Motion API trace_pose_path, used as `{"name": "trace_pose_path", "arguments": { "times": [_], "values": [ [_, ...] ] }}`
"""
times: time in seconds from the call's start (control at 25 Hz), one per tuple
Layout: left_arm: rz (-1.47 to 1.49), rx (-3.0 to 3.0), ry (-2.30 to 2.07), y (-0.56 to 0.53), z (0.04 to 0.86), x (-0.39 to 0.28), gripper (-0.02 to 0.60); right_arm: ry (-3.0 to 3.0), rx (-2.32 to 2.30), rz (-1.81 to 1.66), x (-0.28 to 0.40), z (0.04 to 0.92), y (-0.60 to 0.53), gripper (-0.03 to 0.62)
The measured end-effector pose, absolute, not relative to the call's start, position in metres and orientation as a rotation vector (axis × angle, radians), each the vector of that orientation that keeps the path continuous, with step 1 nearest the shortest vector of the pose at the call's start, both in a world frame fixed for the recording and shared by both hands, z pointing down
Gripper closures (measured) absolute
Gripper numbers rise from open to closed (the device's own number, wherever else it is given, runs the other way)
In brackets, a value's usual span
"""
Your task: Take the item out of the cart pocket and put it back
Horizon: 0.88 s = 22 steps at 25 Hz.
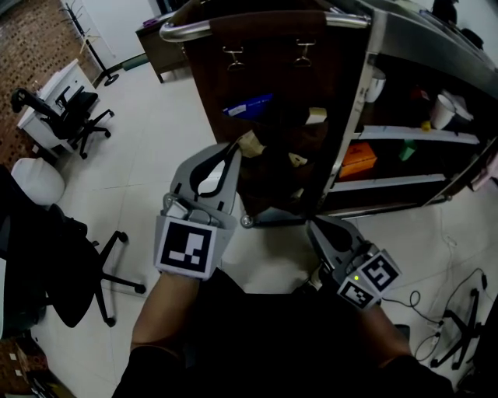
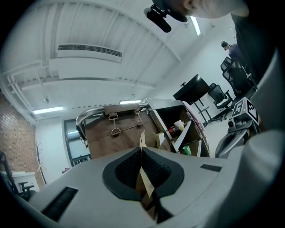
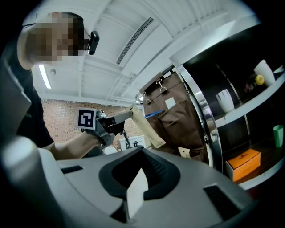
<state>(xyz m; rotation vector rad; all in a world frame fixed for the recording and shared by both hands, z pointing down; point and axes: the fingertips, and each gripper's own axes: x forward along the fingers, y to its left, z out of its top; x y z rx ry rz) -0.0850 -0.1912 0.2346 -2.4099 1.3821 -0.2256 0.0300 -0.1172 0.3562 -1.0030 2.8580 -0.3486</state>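
the left gripper (image 1: 234, 149) has its jaws squeezed tight on a flat tan packet (image 1: 250, 144). the packet is out of its pocket. it sticks up from the jaw tips, just in front of the brown pocket bag (image 1: 264, 70) that hangs on the side of the cart (image 1: 257, 23). in the left gripper view the packet (image 2: 142, 139) shows edge-on, pinched in the middle of the black pads (image 2: 124, 171), with the brown bag (image 2: 120, 140) behind it. in the right gripper view the same packet (image 3: 149, 129) looks long and thin, and it leans at a slant from the left gripper (image 3: 129, 113) toward the bag.

the right gripper (image 1: 315, 226) is low down, near the bottom corner of the cart and apart from the left one. in its own view its jaws (image 3: 140, 171) are closed on a pale card (image 3: 135, 196) that stands between the pads.

a blue thing (image 1: 249, 105) pokes out of one pocket, and more tan packets (image 1: 315, 115) sit in other pockets. an orange box (image 1: 359, 159) lies on a shelf (image 1: 412, 136) inside the cart. a black chair (image 1: 74, 116) stands far off on the pale floor.
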Motion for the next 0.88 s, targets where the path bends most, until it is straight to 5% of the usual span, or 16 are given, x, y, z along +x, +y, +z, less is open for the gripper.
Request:
{"name": "trace_pose_path", "arguments": {
  "times": [0.88],
  "values": [
    [-0.442, -2.458, 1.495, -0.293, 0.346, -0.084, 0.58, 2.862, -1.025, -0.404, 0.035, 0.371, -0.122, 0.579]
  ]
}}
